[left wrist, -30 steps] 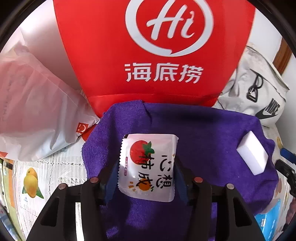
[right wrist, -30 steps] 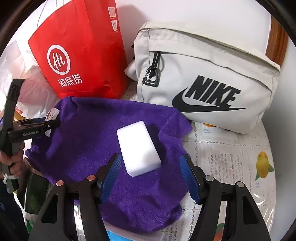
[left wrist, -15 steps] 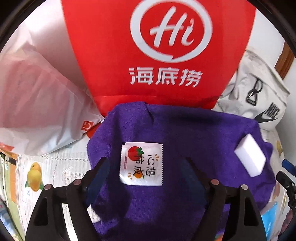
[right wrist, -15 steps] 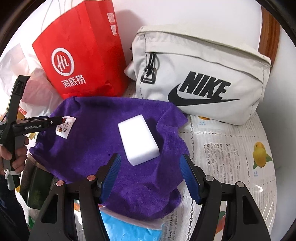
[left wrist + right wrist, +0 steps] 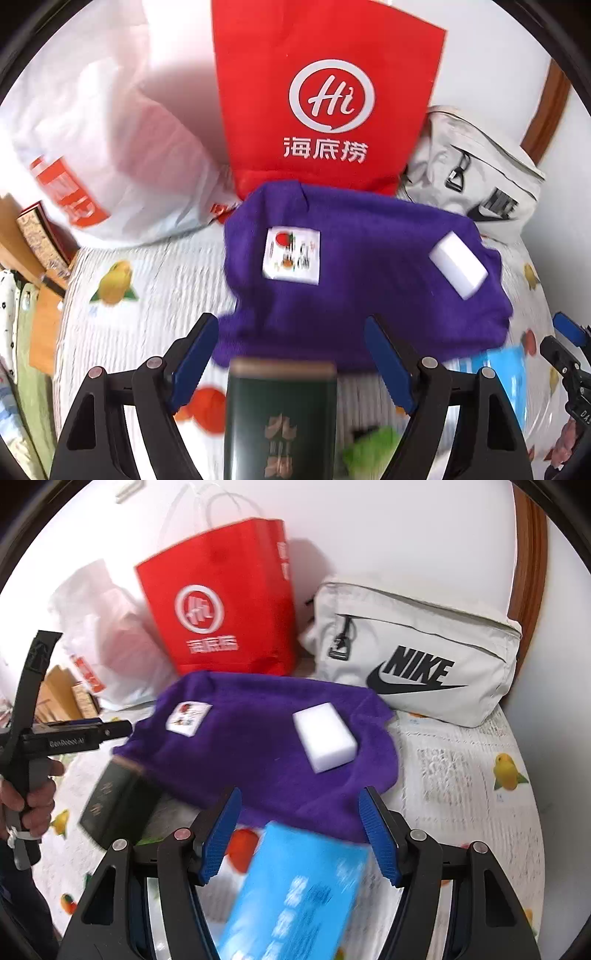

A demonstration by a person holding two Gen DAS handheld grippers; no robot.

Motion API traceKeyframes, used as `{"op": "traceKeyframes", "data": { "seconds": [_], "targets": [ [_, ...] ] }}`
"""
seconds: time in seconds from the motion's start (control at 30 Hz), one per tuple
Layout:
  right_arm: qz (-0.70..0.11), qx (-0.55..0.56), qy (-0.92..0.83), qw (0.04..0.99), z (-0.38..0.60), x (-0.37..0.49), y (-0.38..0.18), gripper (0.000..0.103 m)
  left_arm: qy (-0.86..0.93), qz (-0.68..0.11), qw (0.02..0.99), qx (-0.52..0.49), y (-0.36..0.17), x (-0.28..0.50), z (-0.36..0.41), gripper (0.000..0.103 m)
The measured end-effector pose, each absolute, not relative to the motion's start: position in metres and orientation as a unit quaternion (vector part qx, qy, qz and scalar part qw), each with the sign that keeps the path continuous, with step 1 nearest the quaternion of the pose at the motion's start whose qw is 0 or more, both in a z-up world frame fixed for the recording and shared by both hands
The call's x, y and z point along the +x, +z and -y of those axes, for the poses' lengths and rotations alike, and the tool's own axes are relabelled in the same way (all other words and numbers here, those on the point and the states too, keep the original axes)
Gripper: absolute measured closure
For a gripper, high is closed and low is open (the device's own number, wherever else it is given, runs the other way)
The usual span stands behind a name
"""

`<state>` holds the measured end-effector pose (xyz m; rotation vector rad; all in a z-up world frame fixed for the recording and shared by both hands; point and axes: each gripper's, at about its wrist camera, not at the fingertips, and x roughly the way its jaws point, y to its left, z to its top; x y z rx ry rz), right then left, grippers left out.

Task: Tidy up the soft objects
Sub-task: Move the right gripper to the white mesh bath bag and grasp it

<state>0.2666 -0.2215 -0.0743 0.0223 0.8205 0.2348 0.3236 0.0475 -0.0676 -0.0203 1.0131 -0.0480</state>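
both grippers pulled back, packet (image 5: 291, 255) released on purple cloth (image 5: 369, 280) — left jaws empty

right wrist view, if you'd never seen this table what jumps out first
The bright red paper bag standing at the back against the wall, with the pale sling bag beside it on the right. In front of them a purple towel lies spread on the table, carrying a white sponge block on its right part and a small snack packet near its left edge.
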Motion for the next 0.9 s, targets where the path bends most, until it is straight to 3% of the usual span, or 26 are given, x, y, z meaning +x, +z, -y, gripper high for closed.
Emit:
{"op": "traceKeyframes", "data": {
  "seconds": [0.17,0.4,0.9],
  "targets": [
    [-0.387,-0.002,0.148,0.910,0.202,0.220,-0.072,0.036,-0.019,-0.486,0.874,-0.020,-0.065,0.281,-0.057,0.023],
    [-0.386,-0.019,0.192,0.902,0.174,0.171,-0.092,0.026,-0.006,-0.481,0.876,-0.035,-0.066,0.213,-0.074,0.023],
    [-0.409,-0.091,0.220,0.881,0.115,0.158,-0.148,0.020,0.023,-0.491,0.868,-0.066,-0.111,0.139,-0.107,0.023]
  ]
}}
